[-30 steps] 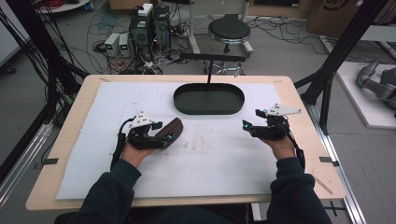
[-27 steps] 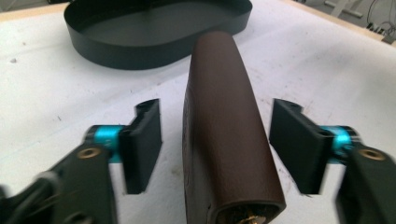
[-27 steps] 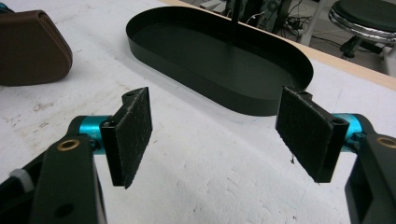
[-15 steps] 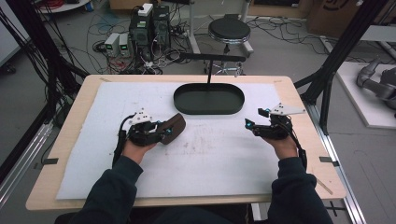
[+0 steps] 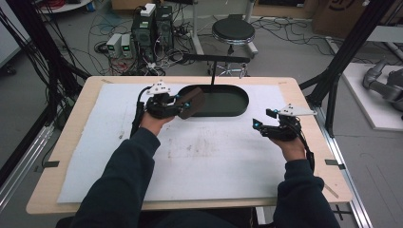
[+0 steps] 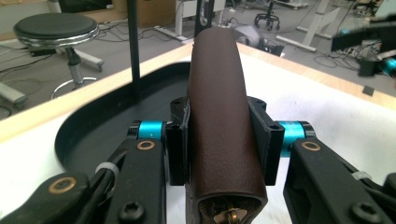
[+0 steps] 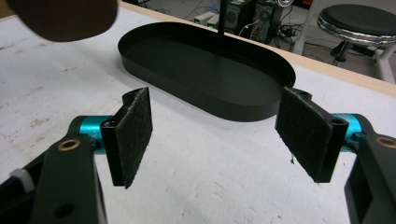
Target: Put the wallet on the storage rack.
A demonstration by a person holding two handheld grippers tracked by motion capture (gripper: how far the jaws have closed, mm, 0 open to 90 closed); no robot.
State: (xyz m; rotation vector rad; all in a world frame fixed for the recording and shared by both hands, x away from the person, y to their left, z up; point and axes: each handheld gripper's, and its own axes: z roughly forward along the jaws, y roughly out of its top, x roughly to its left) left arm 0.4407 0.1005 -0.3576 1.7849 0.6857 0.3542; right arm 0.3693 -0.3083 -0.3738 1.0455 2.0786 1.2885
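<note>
Currently we hold a brown case clamped in our left gripper at the near-left rim of the black tray, its far end cut off, while our right gripper gapes wide, empty.
</note>
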